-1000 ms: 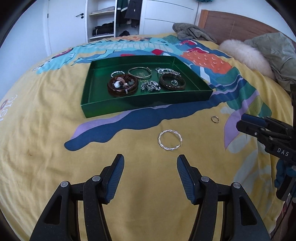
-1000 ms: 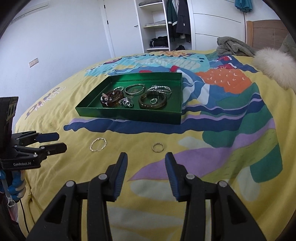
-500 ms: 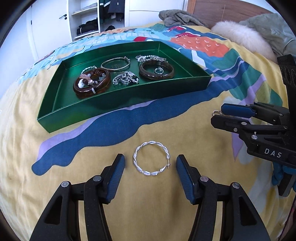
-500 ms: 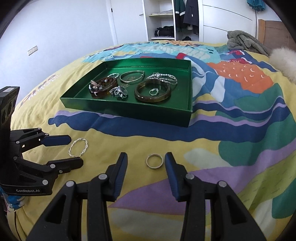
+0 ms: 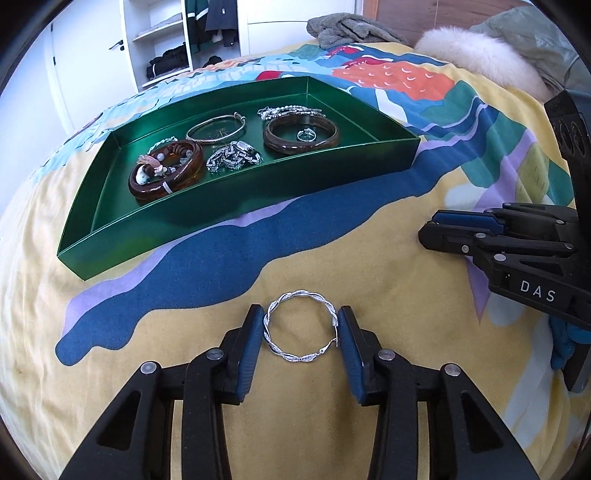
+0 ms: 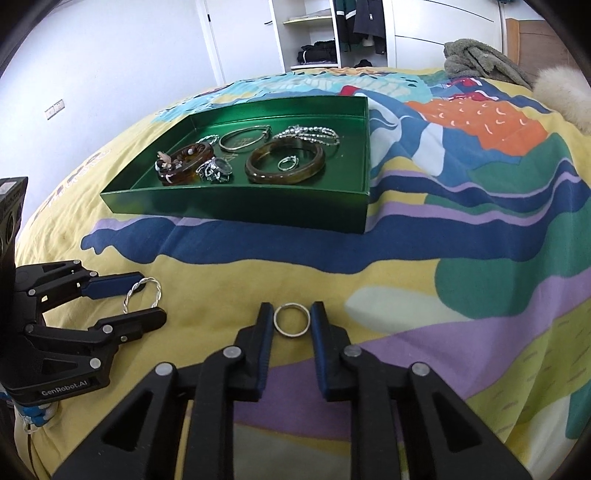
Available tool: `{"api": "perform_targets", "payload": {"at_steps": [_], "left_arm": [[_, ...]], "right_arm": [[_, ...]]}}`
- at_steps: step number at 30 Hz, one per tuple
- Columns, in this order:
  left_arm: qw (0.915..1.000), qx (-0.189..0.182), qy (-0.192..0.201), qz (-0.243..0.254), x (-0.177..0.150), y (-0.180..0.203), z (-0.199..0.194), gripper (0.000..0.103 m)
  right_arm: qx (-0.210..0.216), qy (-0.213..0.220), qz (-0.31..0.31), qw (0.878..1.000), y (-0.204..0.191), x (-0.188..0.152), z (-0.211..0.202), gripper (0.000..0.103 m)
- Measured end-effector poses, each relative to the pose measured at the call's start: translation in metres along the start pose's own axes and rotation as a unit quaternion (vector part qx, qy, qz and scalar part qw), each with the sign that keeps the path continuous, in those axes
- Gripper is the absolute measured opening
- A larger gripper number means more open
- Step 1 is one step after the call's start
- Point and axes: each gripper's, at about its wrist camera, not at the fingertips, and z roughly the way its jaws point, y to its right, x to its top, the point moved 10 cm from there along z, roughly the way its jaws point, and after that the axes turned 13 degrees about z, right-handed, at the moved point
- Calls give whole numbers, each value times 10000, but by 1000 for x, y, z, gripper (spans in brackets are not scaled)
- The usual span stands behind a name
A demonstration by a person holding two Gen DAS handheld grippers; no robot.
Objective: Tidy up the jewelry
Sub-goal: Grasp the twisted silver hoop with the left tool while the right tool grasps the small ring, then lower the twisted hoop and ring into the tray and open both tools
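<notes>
A twisted silver bracelet lies on the yellow bedspread between the pads of my left gripper, which touch its two sides. It also shows in the right wrist view. A small plain ring lies between the pads of my right gripper, which close on its sides. The right gripper also shows in the left wrist view, the left gripper in the right wrist view. A green tray behind holds several bangles, chains and a ring.
The patterned bedspread covers the bed. A fluffy white cushion and a grey garment lie at the far right. An open wardrobe stands behind the bed.
Both grippers moved forward and down and narrowed: the left around the twisted bracelet, the right around the small ring. The tray looks nearer.
</notes>
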Motion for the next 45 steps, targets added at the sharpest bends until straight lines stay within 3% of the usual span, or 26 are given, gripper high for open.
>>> {"api": "perform_targets", "payload": {"at_steps": [17, 29, 36, 45], "left_arm": [[9985, 59, 507, -218, 17, -10, -53, 40], [9933, 253, 921, -645, 43, -75, -97, 40], [9904, 484, 969, -861, 78, -136, -92, 40], [9911, 640, 484, -1064, 109, -188, -24, 40]], "right_arm": [[31, 464, 212, 9987, -6, 5, -51, 19], [65, 822, 80, 9966, -29, 44, -80, 19], [168, 926, -7, 9956, -53, 88, -63, 19], [305, 771, -234, 9963, -92, 151, 11, 19]]}}
